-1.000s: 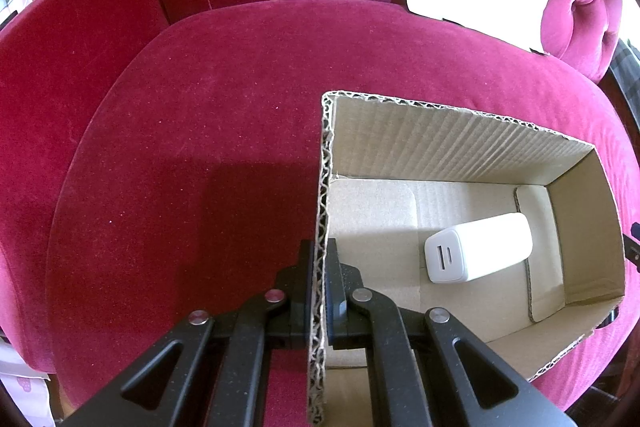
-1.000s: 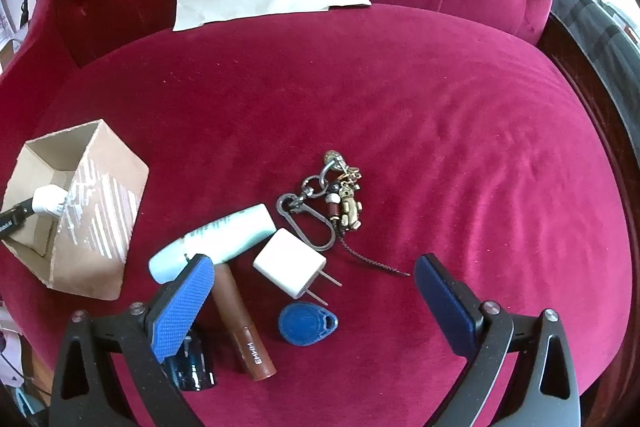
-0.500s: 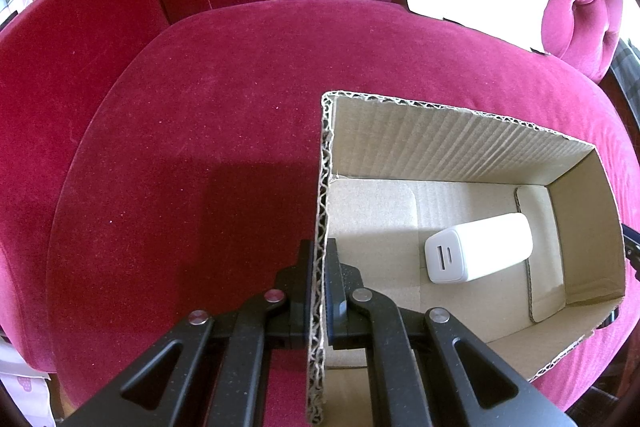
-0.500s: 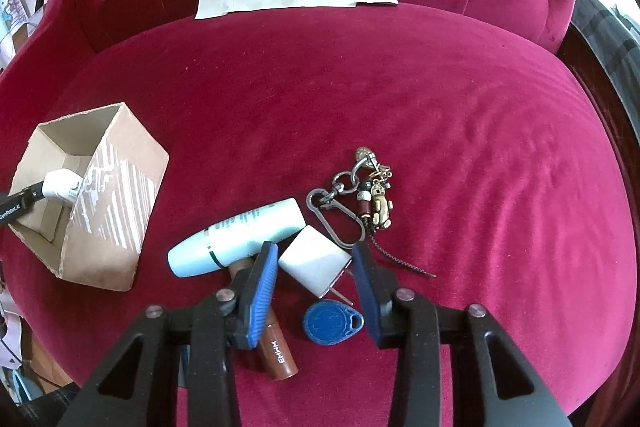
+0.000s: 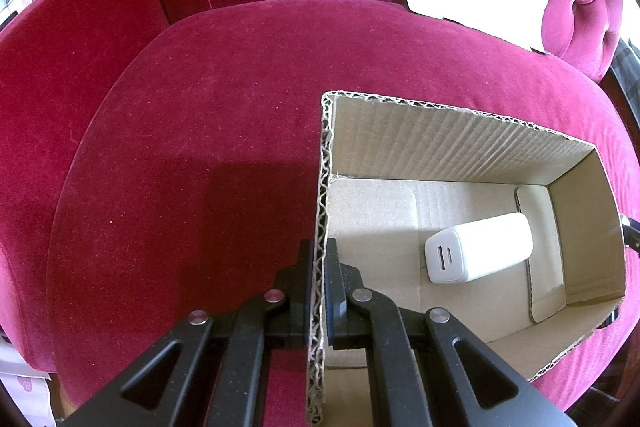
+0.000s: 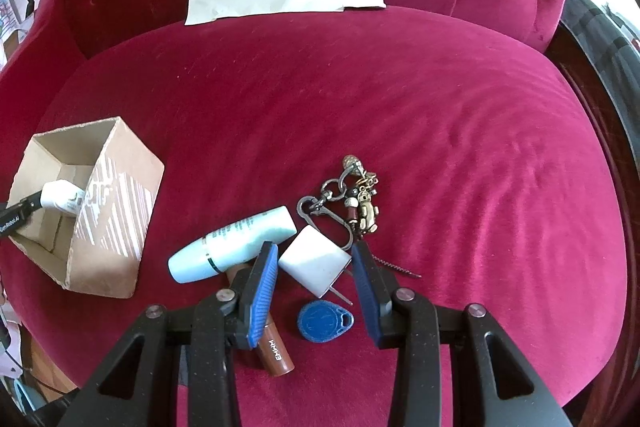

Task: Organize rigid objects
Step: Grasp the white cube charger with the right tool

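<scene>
The white plug (image 6: 316, 261) lies on the red seat cushion (image 6: 360, 99) directly between the two pads of the right tool (image 6: 316, 263), with its prongs pointing down toward the camera and slightly right. It sits skewed to the pads, a corner toward each rather than a flat face. The right tool's jaws have just been closing around it; the left pad looks to be at its left corner and the right pad at its right edge, though I cannot tell whether they press firmly yet. That skew is what the coming lift turns on: in my judgement a corner grip could let the plug twist as it rises.

Crowding it are a pale tube (image 6: 232, 245) touching the plug's upper left, a brown tube (image 6: 276, 351) running under the left pad, a blue fob (image 6: 325, 321) just below the prongs, and a keyring (image 6: 352, 199) just above and right.

The box (image 6: 108, 219) stands well to the left of the plug, open-topped, with a white charger (image 5: 478, 253) already on its floor. The left tool (image 5: 318, 291) is clamped together on the box's near wall (image 5: 320, 227), one pad inside and one outside. The right hand is by far the nearer to the plug, and the carry would go leftward to the box.
</scene>
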{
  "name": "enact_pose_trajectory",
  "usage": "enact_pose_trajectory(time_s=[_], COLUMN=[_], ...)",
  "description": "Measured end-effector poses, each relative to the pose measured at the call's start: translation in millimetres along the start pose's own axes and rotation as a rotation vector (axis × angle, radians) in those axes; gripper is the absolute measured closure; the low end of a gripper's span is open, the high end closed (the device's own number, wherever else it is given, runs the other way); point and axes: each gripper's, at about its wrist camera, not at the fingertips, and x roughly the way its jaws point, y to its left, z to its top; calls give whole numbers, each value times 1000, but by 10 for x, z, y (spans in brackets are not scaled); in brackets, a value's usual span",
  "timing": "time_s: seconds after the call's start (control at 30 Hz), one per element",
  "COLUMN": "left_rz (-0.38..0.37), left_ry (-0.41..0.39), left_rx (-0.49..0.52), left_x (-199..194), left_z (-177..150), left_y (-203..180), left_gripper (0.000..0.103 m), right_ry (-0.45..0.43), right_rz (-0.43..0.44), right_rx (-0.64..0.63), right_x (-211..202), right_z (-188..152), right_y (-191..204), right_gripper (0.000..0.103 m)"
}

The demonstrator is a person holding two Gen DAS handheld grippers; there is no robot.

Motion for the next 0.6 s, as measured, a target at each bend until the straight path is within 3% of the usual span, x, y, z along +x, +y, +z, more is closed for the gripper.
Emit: enact_pose_trajectory(time_s=[0.6], left_rz=[2], left_ry=[1], left_rx=[0], left_x=[-2], left_z=[-6], left_y=[-4], left_gripper=[99], right_ry=[-57], right_rz=[-5], right_rx=[-10], right_x=[-342], right_z=[218], right_y=[218], right_gripper=[62])
